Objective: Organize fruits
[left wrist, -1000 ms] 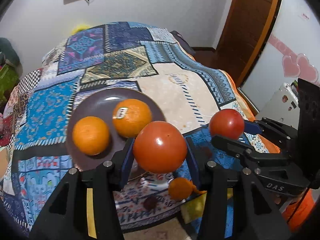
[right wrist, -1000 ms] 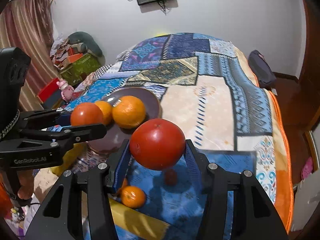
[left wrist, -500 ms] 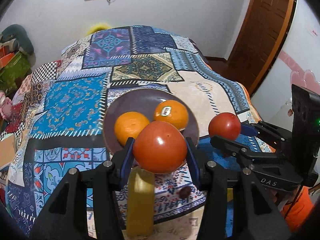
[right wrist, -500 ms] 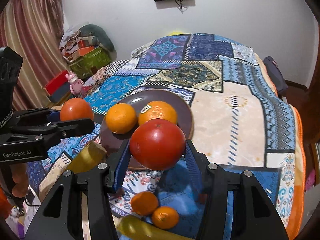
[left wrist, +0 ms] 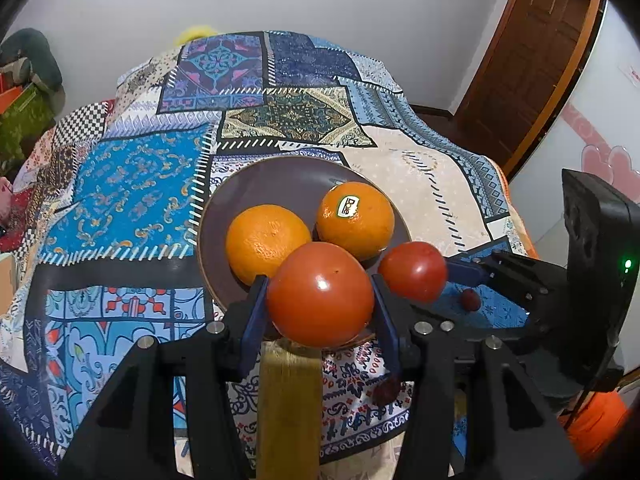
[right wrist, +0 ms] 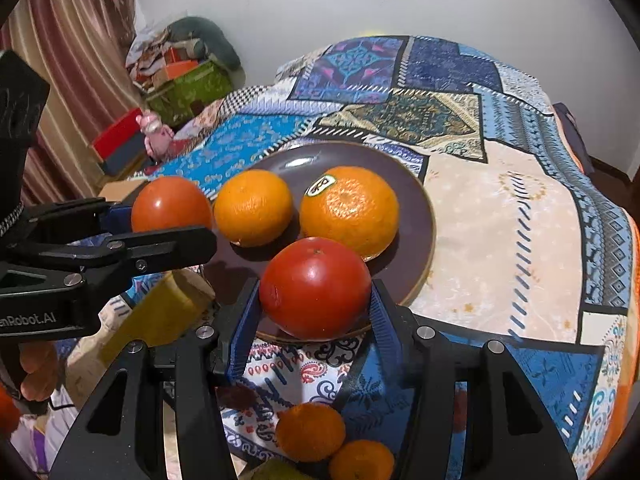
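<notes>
A patchwork quilt (left wrist: 132, 200) covered the bed, soft printed cloth in blue, cream and teal panels, sagging at its edges. On it, near the middle of both views, sat a round dark-brown plate (left wrist: 272, 184) with a glossy glazed face and a thin raised rim. Two oranges lay on the plate, touching: a plain, dimpled orange (left wrist: 266, 240) at about nine o'clock and a stickered orange (left wrist: 356, 220) at about three o'clock.

Each claw was clamped on a tomato. The left gripper (left wrist: 320, 308) held the left tomato (left wrist: 320, 294) over the plate's six o'clock rim, blue ribbed pads pressed on its flanks; the right gripper (right wrist: 314, 304) held the right tomato (right wrist: 316, 288) the same way, above the near rim — with the oranges at twelve o'clock beyond it.

The tomatoes were smooth, shiny and taut-skinned, probably fairly light but easily bruised or split, and slippery under hard pads. A hold across the widest part, with gentle pressure, looked safest. On a flat plate they could roll once released, so the bare patch beside the oranges seemed the better seat.

Two small tangerines (right wrist: 310, 432) lay off the plate at six o'clock in the right view.
</notes>
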Demonstrator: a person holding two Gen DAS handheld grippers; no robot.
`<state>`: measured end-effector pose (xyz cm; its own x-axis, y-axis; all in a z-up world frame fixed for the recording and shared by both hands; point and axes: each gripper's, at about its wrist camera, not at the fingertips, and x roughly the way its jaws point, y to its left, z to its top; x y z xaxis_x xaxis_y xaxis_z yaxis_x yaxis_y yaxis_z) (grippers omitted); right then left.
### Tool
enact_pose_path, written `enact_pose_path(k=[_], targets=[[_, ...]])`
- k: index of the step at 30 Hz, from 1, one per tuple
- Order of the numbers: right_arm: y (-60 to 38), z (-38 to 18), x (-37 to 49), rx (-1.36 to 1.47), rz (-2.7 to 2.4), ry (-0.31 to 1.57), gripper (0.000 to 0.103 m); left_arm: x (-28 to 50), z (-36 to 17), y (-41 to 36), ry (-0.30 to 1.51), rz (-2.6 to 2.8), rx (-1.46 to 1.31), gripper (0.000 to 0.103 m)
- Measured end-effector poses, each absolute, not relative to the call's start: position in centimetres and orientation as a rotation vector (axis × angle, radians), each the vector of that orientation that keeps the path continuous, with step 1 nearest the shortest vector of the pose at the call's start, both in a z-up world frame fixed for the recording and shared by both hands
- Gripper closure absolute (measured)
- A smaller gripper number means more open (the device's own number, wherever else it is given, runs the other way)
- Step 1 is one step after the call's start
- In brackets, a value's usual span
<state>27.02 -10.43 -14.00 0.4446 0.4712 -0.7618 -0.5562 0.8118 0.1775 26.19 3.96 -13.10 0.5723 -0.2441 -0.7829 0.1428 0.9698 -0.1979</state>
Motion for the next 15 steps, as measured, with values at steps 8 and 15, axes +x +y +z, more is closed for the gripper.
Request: enact_pose_path(k=[8,15], targets=[[-10.1,-13.9,27.2,-0.114,0.650,0.915,0.053,26.6,-13.4,4.4,0.931,-0.235,-0.133,0.054],[-10.1,-11.2,28.3,-0.115,0.641,0.853,0.053,26.8,-11.8,5.3,0.897,-0.200,-0.112,0.054]])
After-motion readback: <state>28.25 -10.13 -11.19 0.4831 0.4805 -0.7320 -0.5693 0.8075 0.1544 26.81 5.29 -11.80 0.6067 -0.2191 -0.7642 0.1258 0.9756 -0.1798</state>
